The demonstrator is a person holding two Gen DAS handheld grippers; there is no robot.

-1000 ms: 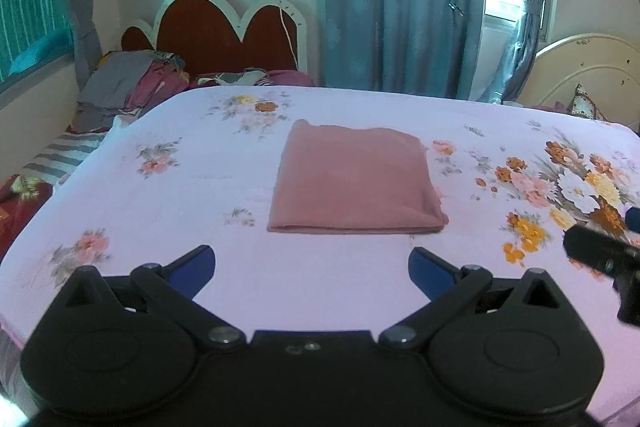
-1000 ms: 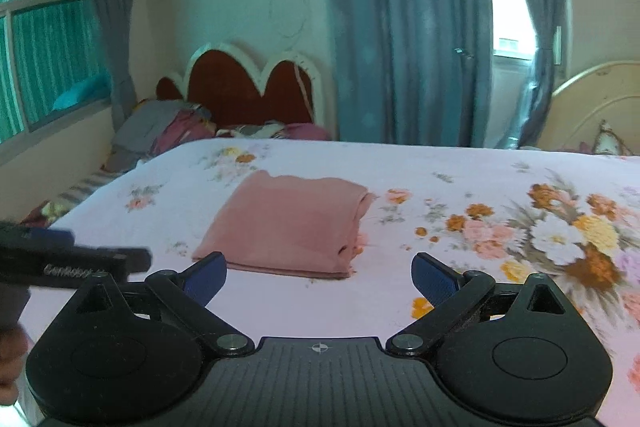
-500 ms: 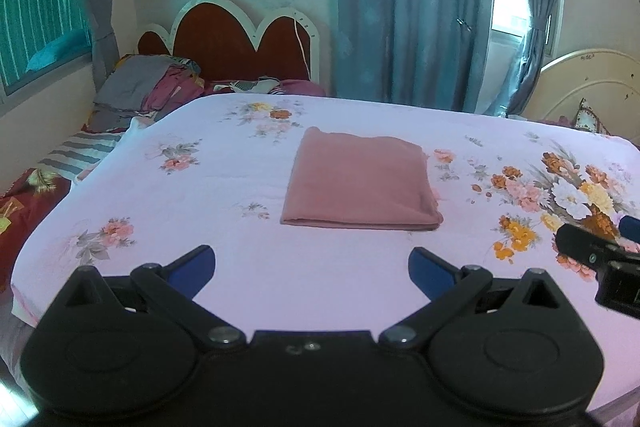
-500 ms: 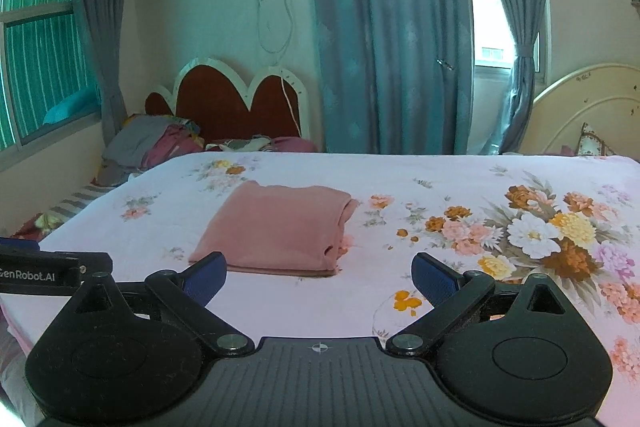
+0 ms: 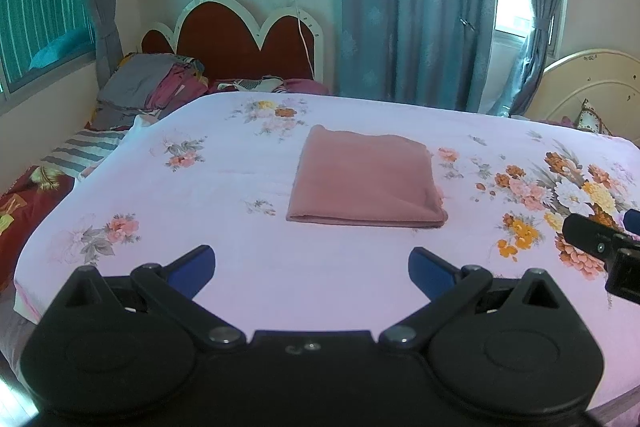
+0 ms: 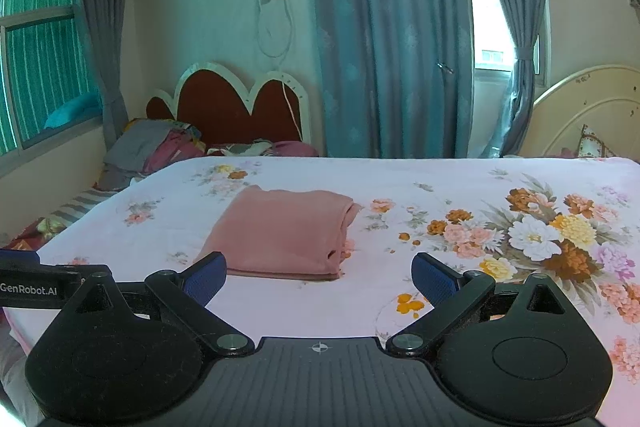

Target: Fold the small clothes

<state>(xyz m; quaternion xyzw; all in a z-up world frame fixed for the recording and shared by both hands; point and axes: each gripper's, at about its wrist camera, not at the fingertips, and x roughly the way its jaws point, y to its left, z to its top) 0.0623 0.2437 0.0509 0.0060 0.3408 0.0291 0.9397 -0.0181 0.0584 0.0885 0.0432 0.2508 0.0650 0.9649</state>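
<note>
Both pairs of fingers are spread wide and hold nothing: my left gripper (image 5: 311, 263) and my right gripper (image 6: 319, 275) hover over the near edge of the bed (image 5: 240, 259), black plastic linkages ending in blue ribbed pads (image 6: 434, 277). In the left view the right gripper's black side shows at the right edge; in the right view the left gripper's side, printed "GenRobot.AI", shows at the left edge.

Ahead of me, around the middle of the bed and well apart from both grippers, lies the pink garment (image 5: 366, 177) (image 6: 286, 233). It is folded into a flat, roughly square packet of soft, matte, fine-knit cloth. One smooth rounded fold runs along the side nearest me, parallel to the near edge of the bed. The stacked layer ends show along the packet's right side, slightly uneven and a little ruffled. Its top face is smooth, with almost no creases.

It rests on a pale lilac sheet (image 6: 400, 187) printed with flower sprays, the largest bunch toward the right side of the bed.
</note>
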